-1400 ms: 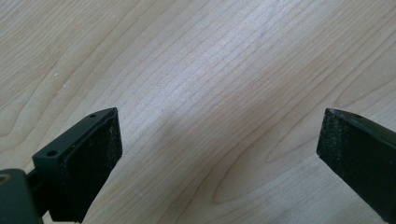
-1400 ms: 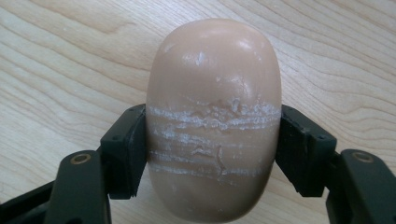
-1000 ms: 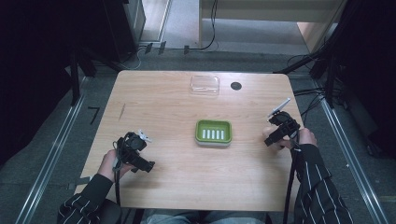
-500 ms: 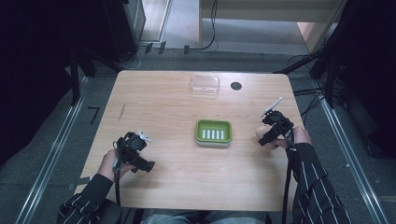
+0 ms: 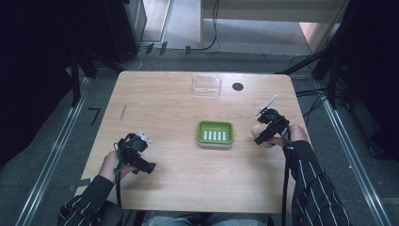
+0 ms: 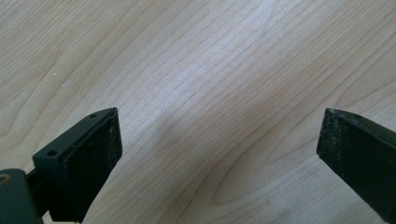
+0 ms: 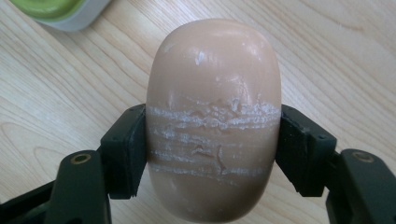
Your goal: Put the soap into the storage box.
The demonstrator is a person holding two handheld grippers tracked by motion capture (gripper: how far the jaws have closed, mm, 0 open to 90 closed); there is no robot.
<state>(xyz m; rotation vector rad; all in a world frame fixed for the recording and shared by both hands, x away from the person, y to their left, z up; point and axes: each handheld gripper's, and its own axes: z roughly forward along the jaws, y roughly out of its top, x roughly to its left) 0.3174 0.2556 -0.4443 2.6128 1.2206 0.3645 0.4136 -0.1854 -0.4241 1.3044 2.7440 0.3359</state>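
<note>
Lower left: left gripper (image 5: 141, 157) idle over bare counter (image 5: 164, 108), fingers (image 6: 88, 154) wide apart, empty. Centre: green soap dish (image 5: 215, 133), vacant. Right of dish: right gripper (image 7: 212, 154) clamps soap bar (image 7: 212, 116) (scored surface), now moved leftward, closer to the dish; placement looks imminent.

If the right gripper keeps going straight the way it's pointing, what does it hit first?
Probably the green soap dish. The right gripper, shut on the soap, points toward it over bare table, though depth is hard to judge.
</note>
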